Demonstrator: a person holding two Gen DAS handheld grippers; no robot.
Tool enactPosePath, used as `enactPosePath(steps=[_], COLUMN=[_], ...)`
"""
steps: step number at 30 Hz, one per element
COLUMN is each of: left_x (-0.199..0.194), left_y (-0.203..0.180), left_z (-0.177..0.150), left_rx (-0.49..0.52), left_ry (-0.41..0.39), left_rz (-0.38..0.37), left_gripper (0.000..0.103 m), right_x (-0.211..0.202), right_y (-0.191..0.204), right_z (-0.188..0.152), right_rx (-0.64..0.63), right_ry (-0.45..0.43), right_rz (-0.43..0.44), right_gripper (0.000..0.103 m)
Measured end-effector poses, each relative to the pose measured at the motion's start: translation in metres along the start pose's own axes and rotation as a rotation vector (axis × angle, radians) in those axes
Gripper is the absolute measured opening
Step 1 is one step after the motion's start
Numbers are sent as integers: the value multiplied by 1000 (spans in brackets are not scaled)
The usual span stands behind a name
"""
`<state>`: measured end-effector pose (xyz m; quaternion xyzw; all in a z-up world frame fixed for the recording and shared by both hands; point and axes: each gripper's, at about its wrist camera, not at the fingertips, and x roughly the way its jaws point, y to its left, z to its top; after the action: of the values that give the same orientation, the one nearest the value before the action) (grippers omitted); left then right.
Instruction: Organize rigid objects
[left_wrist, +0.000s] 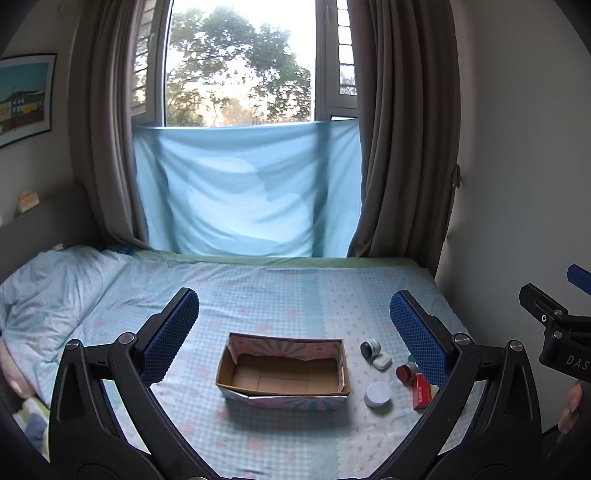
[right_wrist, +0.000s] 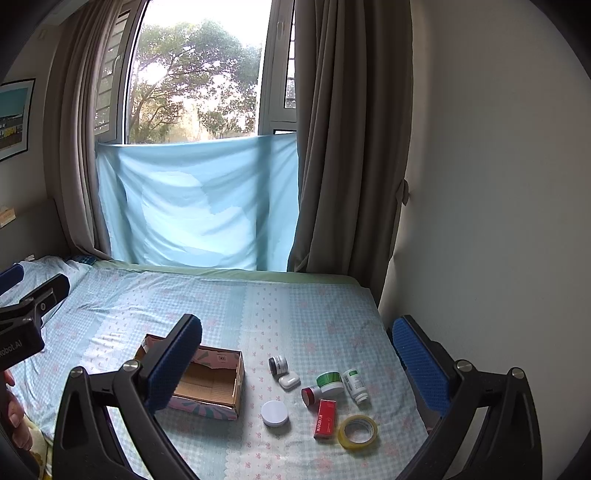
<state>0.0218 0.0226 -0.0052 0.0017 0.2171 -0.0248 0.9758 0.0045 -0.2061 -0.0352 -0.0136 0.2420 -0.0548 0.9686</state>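
- Both tongs hover above a bed, gaping wide, holding nothing: left tongs (left_wrist: 293, 332), right tongs (right_wrist: 297, 354).
- An open cardboard box (left_wrist: 282, 373) sits between the left tongs' fingers, bare sheet all around it.
- Between the right tongs' fingers, small items cluster apart from the box: dark jar (right_wrist: 277, 364), white earbud case (right_wrist: 289, 381), white round lid (right_wrist: 274, 413), red box (right_wrist: 325, 419), green-lidded jar (right_wrist: 330, 383), white bottle (right_wrist: 355, 386), yellow tape roll (right_wrist: 357, 431).
- The checked blue bedsheet (right_wrist: 295, 317) runs toward a curtained window (right_wrist: 192, 81).
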Motion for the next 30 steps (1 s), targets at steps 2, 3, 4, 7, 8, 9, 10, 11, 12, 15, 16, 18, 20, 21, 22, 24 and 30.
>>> enactPosePath(steps=[2,3,4,7,8,9,10,11,12,15,16,18,20,21,22,24,30], left_x=[0,0,0,0,0,1,3,4,6,14,18,28,45,55,66,88,164], left_y=[0,0,0,2,3,3,3,4,5,4,3,-1,-7,-11,-16,-28,-84], left_z=[0,0,0,0,0,0,1,2,2,4,4,2,-1,-4,-7,-16,-57], left_rx=[1,1,1,2,4,5,6,8,11,30,40,68,96,107,118,144,222], left_ry=[0,0,0,2,3,5,11,18,25,45,53,73,112,137,163,218,430], left_rz=[1,0,0,-1,-2,-2,-4,-7,-14,-31,-40,-65,-116,-141,-159,-193,-302], left_gripper=[103,103,103,103,103,103,103,103,103,103,103,103,103,103,103,103,103], right_x=[0,1,0,1,0,1,1,1,2,4,4,8,13,17,21,31,78], right_y=[0,0,0,0,1,1,3,4,3,4,6,5,1,-2,-7,-15,-49], right_z=[0,0,1,0,1,2,3,3,4,4,2,-3,-9,-14,-19,-31,-81], right_rx=[1,1,1,3,4,6,9,13,17,33,41,64,92,107,122,144,202], right_ry=[0,-1,0,-2,-3,-5,-5,-3,0,9,15,33,59,73,85,115,230], right_rz=[0,0,0,0,0,-1,-5,-8,-9,-23,-28,-40,-59,-71,-85,-111,-169], right_gripper=[103,103,103,103,103,103,103,103,103,103,103,103,103,103,103,103,103])
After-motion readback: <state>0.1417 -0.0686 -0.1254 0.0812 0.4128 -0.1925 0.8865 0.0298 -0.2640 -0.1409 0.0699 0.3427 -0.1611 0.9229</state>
